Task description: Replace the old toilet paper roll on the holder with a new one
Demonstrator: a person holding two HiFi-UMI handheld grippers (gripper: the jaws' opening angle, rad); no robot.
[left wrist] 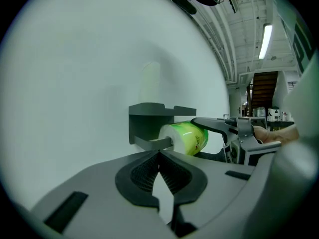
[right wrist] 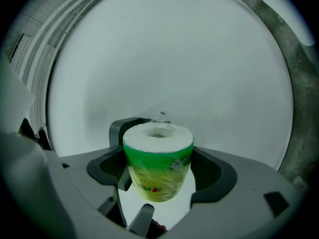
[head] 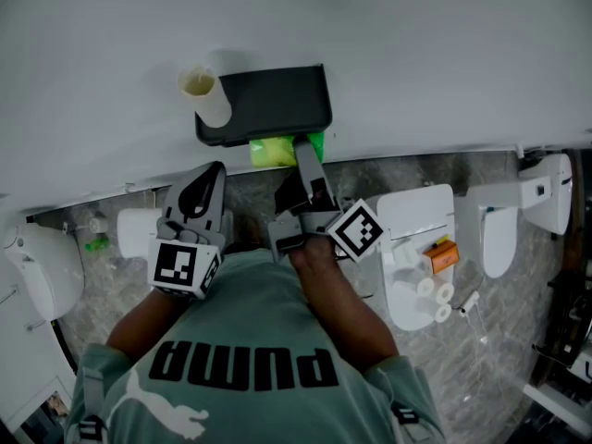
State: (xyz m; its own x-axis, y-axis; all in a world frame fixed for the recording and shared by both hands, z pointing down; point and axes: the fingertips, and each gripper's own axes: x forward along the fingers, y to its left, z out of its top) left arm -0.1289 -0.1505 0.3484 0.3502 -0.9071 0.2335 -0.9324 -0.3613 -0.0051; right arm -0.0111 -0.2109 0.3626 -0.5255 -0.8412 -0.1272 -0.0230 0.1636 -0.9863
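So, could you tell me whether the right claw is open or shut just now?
Shut on the wrapped roll: the right claw has both pads pressed against its green sides.

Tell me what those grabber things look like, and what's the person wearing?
The left gripper and right gripper are grey plastic with dark ribbed pads. Each carries a white cube with black square markers. The person wears a green short-sleeved shirt with black lettering.

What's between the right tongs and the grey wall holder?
A green-wrapped toilet paper roll, gripped by the right tongs; the right gripper view shows the holder just behind it.
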